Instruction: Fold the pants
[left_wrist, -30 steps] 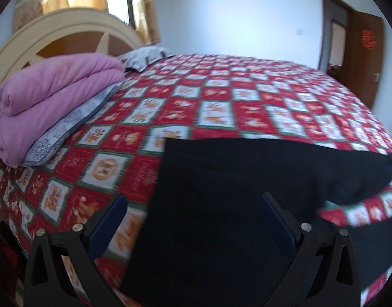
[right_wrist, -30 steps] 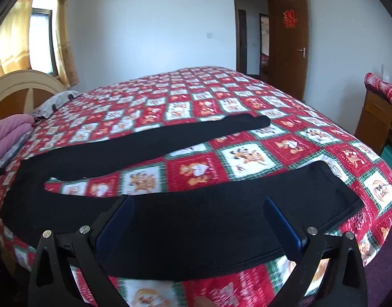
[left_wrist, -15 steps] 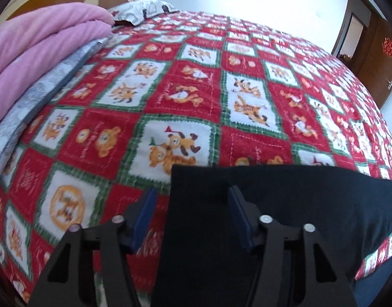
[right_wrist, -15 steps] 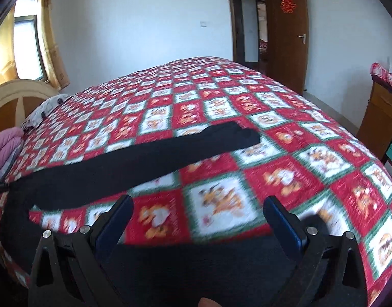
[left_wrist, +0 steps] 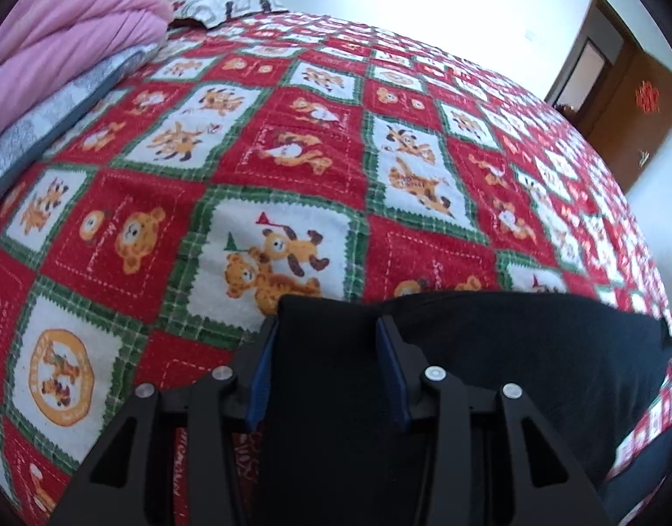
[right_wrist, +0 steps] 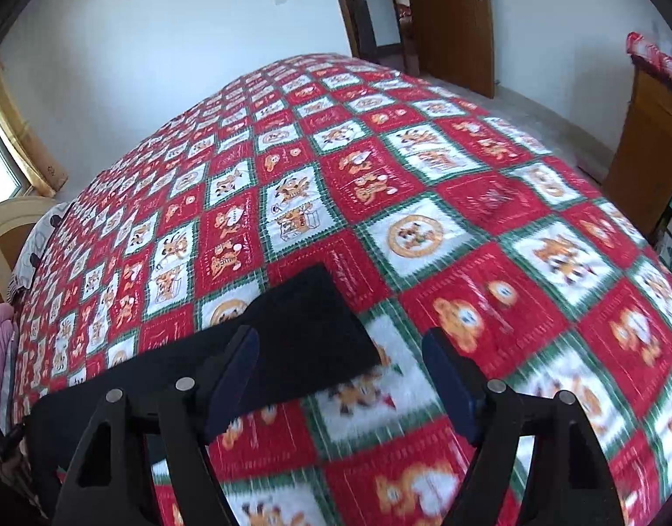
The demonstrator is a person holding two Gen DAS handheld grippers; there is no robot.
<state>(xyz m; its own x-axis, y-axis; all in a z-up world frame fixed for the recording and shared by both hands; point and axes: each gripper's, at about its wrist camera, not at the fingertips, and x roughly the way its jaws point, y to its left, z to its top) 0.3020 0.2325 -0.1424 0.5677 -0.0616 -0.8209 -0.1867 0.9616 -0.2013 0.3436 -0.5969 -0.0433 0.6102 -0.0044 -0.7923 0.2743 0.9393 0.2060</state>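
Observation:
Black pants (left_wrist: 489, 350) lie flat on a red patchwork quilt (left_wrist: 292, 153). In the left wrist view my left gripper (left_wrist: 325, 333) straddles the far corner of the waist end, its blue pads (left_wrist: 261, 368) partly closed with black cloth between them. In the right wrist view the far leg (right_wrist: 309, 324) ends in a square cuff just ahead. My right gripper (right_wrist: 340, 350) is open, its left finger over the cuff end and its right finger over bare quilt. The near leg is out of this view.
A folded pink blanket (left_wrist: 68, 48) and a grey pillow (left_wrist: 226, 2) lie at the head of the bed. A brown door (right_wrist: 450, 17) stands behind the bed. A wooden cabinet (right_wrist: 642, 140) stands to the right, past the bed's edge.
My left gripper moved forward to the waist corner and its jaws narrowed around the cloth. My right gripper moved forward past the near leg to the far leg's cuff, still open.

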